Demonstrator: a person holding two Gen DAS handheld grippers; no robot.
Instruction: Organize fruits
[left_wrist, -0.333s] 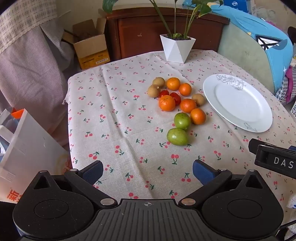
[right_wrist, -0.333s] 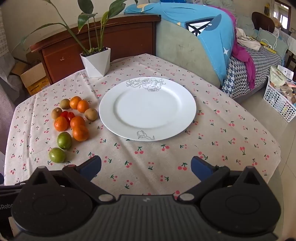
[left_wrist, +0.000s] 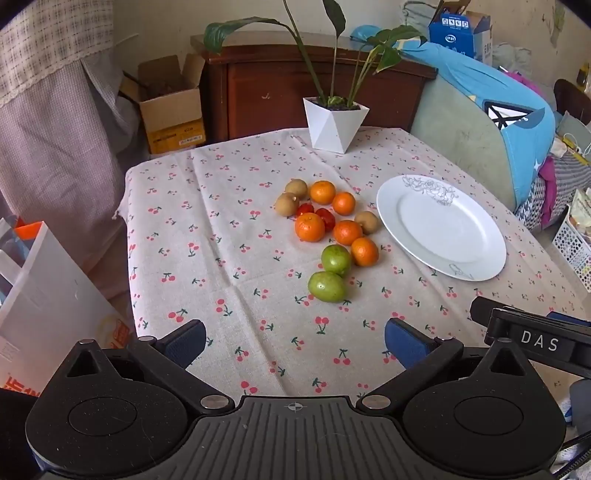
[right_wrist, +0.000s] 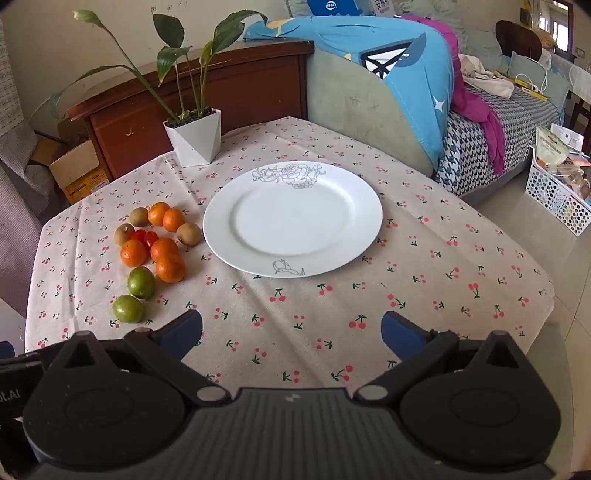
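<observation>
A table draped in a cherry-print cloth (left_wrist: 236, 236) is seen in a cluttered room, with a white potted plant (left_wrist: 334, 123) at its far edge and a dresser behind. The fruits (left_wrist: 327, 229) are gathered in one loose cluster on the cloth: oranges, brown kiwi-like fruits, two small red ones and two green ones, the nearest green fruit (left_wrist: 327, 286) lying closest to the cameras. A white plate (right_wrist: 291, 218), still empty, is set just beside the cluster, on its right. The left gripper (left_wrist: 295, 341) is held with its jaws spread wide and nothing between them; the cluster lies straight ahead of its fingers, slightly right of centre and well apart from them. The right gripper (right_wrist: 291, 332) is likewise spread wide and empty, and is faced toward the plate, the fruits (right_wrist: 153, 247) being off to its left. The left gripper is therefore judged the better aligned for a first pick, with the green fruit nearest its reach.
</observation>
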